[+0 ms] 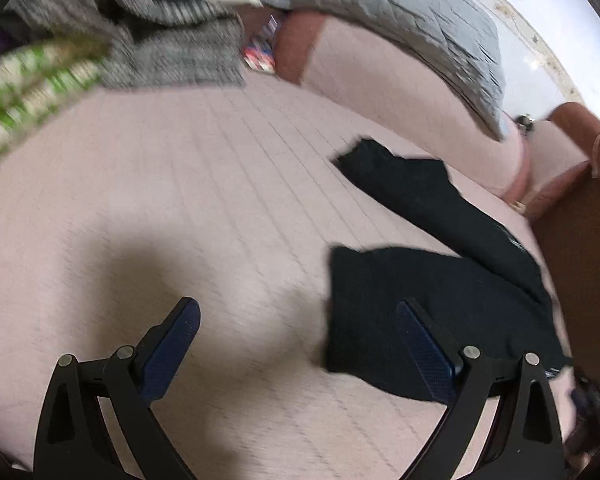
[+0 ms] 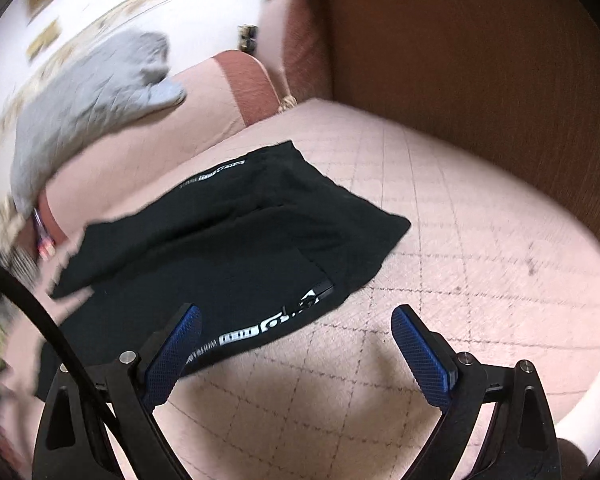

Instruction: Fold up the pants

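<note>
Black pants [image 1: 440,292] with white lettering lie partly folded on a pink quilted bed cover [image 1: 204,184]. In the left wrist view they lie to the right, with one leg stretching away toward the pillows. My left gripper [image 1: 298,312] is open and empty above the cover, its right finger over the pants' edge. In the right wrist view the pants [image 2: 228,248] lie ahead and left. My right gripper [image 2: 296,320] is open and empty, with its left finger over the pants' lettered edge.
A grey quilted blanket [image 1: 400,20] drapes over pink pillows [image 1: 380,92] at the far side. Grey knit and green patterned clothes [image 1: 112,40] pile at the upper left. A brown wooden board [image 2: 480,60] borders the bed on the right. A black cable [image 2: 32,300] crosses the left.
</note>
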